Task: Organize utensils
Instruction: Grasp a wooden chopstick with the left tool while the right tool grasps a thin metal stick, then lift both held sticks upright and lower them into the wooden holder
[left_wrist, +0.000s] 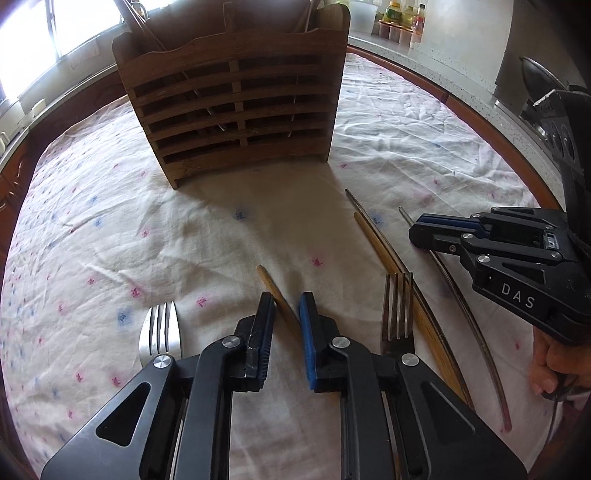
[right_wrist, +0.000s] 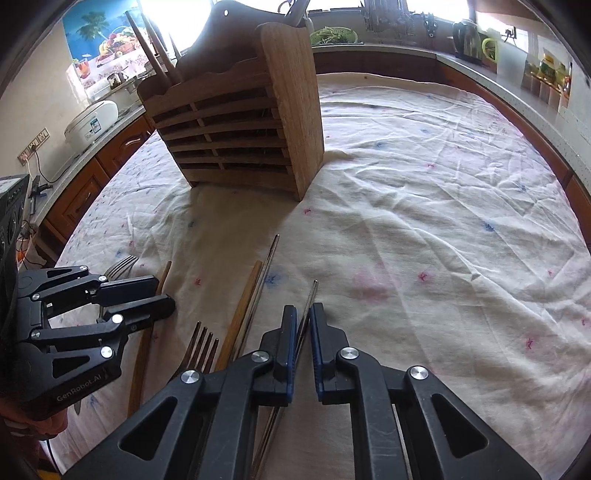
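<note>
Wooden chopstick (left_wrist: 275, 291), lying on the cloth-covered table (left_wrist: 110, 229) in front of the slatted wooden caddy (left_wrist: 232, 107), sits between the nearly closed jaws of the left gripper (left_wrist: 287, 310), which appear clamped on it. The right gripper (right_wrist: 303, 321) is closed on a metal chopstick (right_wrist: 308, 306). Both sticks are light, stiff and thin, the metal one likely slippery; a grip near mid-length should limit pivoting. The left view alone shows the pale fork (left_wrist: 160, 328); the right view alone shows handles standing in the caddy's top.
</note>
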